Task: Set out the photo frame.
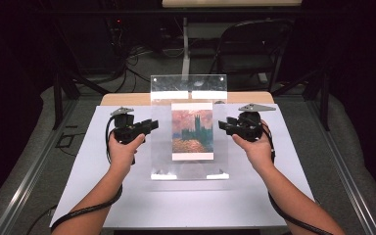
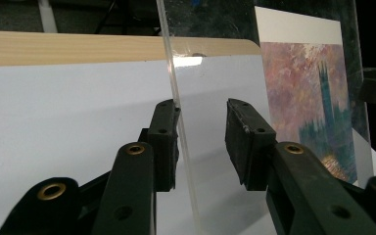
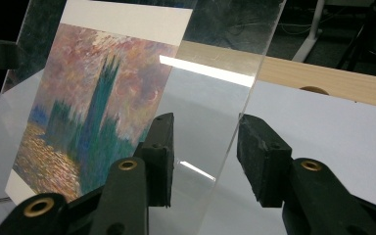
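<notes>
Now the left tongs (image 2: pixel 201 132) stand open, their jaws on both sides of the left edge of a clear acrylic sheet (image 2: pixel 215 78); the left jaw seems to touch this edge, the right one is apart from it. The right tongs (image 3: pixel 203 154) are also open, around the right edge of the same sheet, and contact I cannot tell. Against the sheet sits a painted card (image 1: pixel 192 131) with a tower. All is over a white mat (image 1: pixel 93 161) on the desk (image 1: pixel 127 99).

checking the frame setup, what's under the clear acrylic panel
A painting print shows through the clear acrylic panel, with the white table sheet beneath. Whatever lies behind the print is covered.
</notes>
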Action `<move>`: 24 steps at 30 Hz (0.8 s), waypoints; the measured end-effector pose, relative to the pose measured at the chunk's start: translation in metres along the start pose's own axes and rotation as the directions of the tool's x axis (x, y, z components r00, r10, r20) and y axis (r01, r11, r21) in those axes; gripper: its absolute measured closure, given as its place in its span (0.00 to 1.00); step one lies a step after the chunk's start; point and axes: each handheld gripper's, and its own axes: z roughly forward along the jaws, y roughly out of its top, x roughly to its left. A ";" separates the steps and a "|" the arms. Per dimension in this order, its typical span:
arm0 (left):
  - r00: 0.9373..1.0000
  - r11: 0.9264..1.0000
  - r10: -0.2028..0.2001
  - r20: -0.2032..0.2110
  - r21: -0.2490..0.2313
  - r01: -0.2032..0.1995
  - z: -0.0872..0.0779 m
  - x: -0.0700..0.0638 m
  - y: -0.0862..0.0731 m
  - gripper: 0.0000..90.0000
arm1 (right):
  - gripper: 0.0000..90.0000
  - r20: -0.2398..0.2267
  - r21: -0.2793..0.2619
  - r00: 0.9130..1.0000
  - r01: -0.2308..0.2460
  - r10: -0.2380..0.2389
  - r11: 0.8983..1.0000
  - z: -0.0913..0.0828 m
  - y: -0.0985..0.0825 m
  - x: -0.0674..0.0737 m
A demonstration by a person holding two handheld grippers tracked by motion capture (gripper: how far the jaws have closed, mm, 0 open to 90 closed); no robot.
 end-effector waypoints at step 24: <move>0.998 0.997 0.058 0.019 -0.044 -0.057 -0.029 -0.015 -0.014 0.79 | 0.75 -0.014 -0.065 1.000 0.008 -0.009 0.998 -0.031 -0.010 0.016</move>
